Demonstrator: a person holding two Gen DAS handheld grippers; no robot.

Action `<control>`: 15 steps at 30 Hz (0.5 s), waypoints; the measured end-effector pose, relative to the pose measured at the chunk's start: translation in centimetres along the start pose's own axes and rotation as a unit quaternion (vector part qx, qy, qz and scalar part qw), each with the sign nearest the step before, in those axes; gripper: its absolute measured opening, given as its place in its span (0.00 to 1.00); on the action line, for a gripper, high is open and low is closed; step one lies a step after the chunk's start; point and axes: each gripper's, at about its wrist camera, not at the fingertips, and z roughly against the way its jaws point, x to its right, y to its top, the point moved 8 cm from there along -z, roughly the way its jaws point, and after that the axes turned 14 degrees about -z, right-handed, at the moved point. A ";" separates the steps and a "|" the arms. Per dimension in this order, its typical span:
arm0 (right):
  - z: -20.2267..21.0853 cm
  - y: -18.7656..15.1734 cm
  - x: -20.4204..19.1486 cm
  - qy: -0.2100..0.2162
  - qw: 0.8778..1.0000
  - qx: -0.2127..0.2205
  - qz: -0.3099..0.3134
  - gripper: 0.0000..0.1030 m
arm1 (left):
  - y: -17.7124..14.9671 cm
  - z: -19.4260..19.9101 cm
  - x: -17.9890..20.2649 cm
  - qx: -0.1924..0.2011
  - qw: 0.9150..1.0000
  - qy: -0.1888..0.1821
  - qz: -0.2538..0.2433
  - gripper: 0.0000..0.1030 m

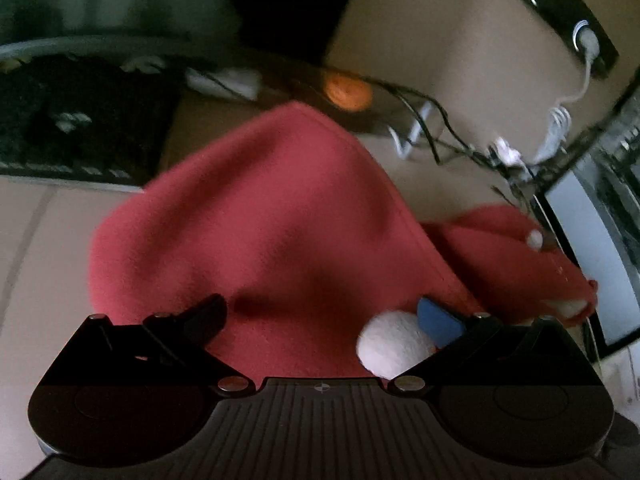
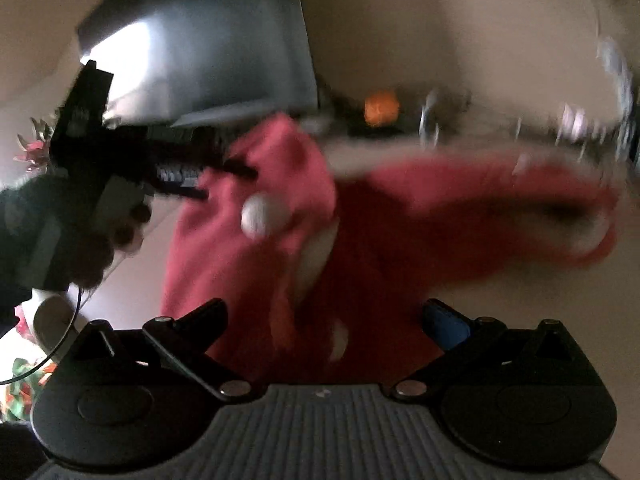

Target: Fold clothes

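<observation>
A red fleece garment point(image 1: 256, 216) with white pompoms point(image 1: 394, 342) lies bunched on the beige table. My left gripper point(image 1: 320, 316) hangs just over it with its jaws wide apart, and the cloth fills the gap between them. In the right wrist view the same red garment point(image 2: 360, 232) stretches to the right, blurred by motion. My right gripper point(image 2: 324, 316) is also wide apart above it. The left gripper point(image 2: 224, 180), held in a hand, reaches into the cloth from the left; its finger state is unclear there.
A black keyboard point(image 1: 68, 128) lies at the far left of the table. An orange ball point(image 1: 346, 88), cables point(image 1: 436, 128) and a dark power strip point(image 1: 568, 12) line the back. A monitor point(image 2: 208, 40) stands behind, and a framed panel point(image 1: 592, 248) is at the right.
</observation>
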 end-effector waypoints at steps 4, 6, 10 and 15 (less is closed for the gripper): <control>1.4 3.9 4.5 -0.104 0.993 0.052 0.016 1.00 | -0.5 2.0 2.1 0.012 0.999 -0.028 -0.010 1.00; 0.4 5.2 7.2 -0.172 0.983 0.054 0.036 1.00 | -1.4 2.0 4.7 0.006 0.998 -0.057 -0.029 1.00; -4.4 6.3 11.8 -0.268 0.962 0.002 0.058 1.00 | -3.9 1.1 9.3 -0.019 0.992 -0.098 -0.079 1.00; -6.8 12.3 14.6 -0.318 0.947 0.047 0.032 0.94 | -5.7 -0.1 10.9 -0.030 0.989 -0.071 -0.123 1.00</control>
